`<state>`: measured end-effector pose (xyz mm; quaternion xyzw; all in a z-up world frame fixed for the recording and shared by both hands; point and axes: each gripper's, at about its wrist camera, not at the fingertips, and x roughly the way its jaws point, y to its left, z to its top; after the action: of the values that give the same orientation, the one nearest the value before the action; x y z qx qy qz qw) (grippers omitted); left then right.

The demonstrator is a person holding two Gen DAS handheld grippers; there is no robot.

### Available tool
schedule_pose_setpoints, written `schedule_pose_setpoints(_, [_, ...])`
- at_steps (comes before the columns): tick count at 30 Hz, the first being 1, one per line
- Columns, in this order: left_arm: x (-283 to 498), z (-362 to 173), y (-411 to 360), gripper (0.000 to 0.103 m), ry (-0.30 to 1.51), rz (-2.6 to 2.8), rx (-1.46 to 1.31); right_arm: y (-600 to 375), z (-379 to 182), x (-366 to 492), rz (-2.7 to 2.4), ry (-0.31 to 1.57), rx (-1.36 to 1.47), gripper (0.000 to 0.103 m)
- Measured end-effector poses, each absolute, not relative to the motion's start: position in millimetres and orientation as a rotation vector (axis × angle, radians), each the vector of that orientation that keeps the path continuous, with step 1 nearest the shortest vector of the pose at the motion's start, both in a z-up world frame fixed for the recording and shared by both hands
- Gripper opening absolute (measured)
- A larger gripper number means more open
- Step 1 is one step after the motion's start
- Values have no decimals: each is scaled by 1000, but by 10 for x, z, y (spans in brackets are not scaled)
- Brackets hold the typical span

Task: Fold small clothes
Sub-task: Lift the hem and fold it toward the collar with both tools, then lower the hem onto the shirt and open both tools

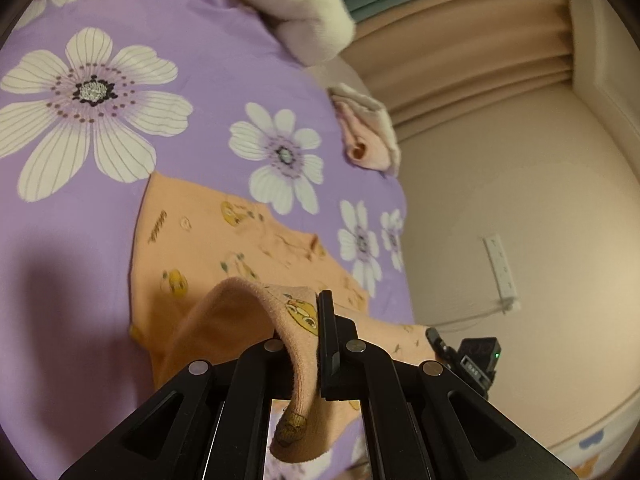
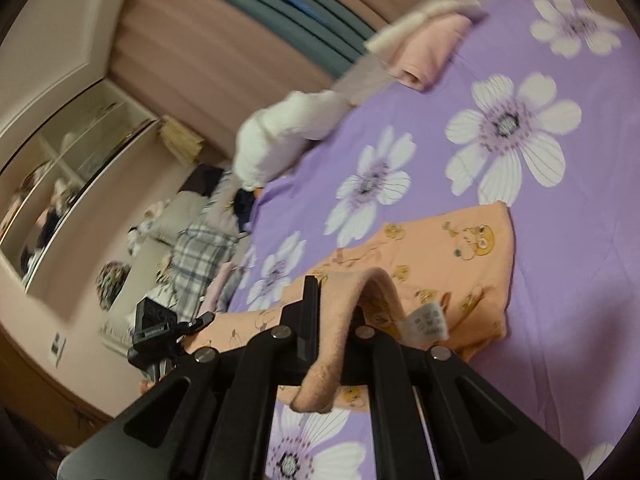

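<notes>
Both the left gripper (image 1: 320, 344) and right gripper (image 2: 320, 344) clench the hem of the orange cartoon-print cotton garment (image 1: 224, 240), low in frame. The fold looks mid-way. Next: lay the hem flat.

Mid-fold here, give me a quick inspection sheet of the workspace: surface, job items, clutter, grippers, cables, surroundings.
Surface: purple floral bedsheet, smooth.
Job's things: orange printed garment, partly flat on the sheet, near edge lifted at two points.
Clutter: folded pink cloth and white bundle along the bed's far side.
Grippers: left gripper and right gripper each shut on the garment's edge.
Cables: cord under the wall power strip.
Surroundings: curtains; mirrored wardrobe; piled clothes beside the bed.
</notes>
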<state>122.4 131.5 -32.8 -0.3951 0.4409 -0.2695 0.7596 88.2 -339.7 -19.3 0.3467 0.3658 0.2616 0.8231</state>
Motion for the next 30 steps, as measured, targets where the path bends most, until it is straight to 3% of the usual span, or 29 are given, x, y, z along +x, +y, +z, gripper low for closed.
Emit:
schedule_pose_setpoints(17, [2444, -1173, 1177, 0, 1227, -399, -984, -3512, -1027, 2045, 360, 1092, 924, 10])
schedule_pose_setpoints(18, [2485, -1228, 1178, 0, 1257, -388, -1005, -3524, -1074, 2091, 347, 1116, 945, 18])
schedule_pose_setpoints(19, [2528, -1288, 1183, 0, 1286, -386, -1033, -3547, -1142, 2138, 320, 1153, 981, 39])
schedule_pose_setpoints(21, [2586, -1332, 1196, 12, 1317, -385, -1063, -3603, -1215, 2212, 317, 1175, 1060, 51])
schedule_pose_setpoints(23, [2630, -1332, 1251, 57, 1296, -405, -1134, -3637, -1178, 2253, 322, 1173, 1092, 53])
schedule_pose_setpoints(25, [2646, -1297, 1352, 77, 1220, -433, -1240, -3669, -1112, 2310, 340, 1142, 1123, 57])
schedule_pose_setpoints(30, [2683, -1214, 1513, 79, 1114, -382, -1273, -3783, -1037, 2395, 315, 1056, 1171, 59])
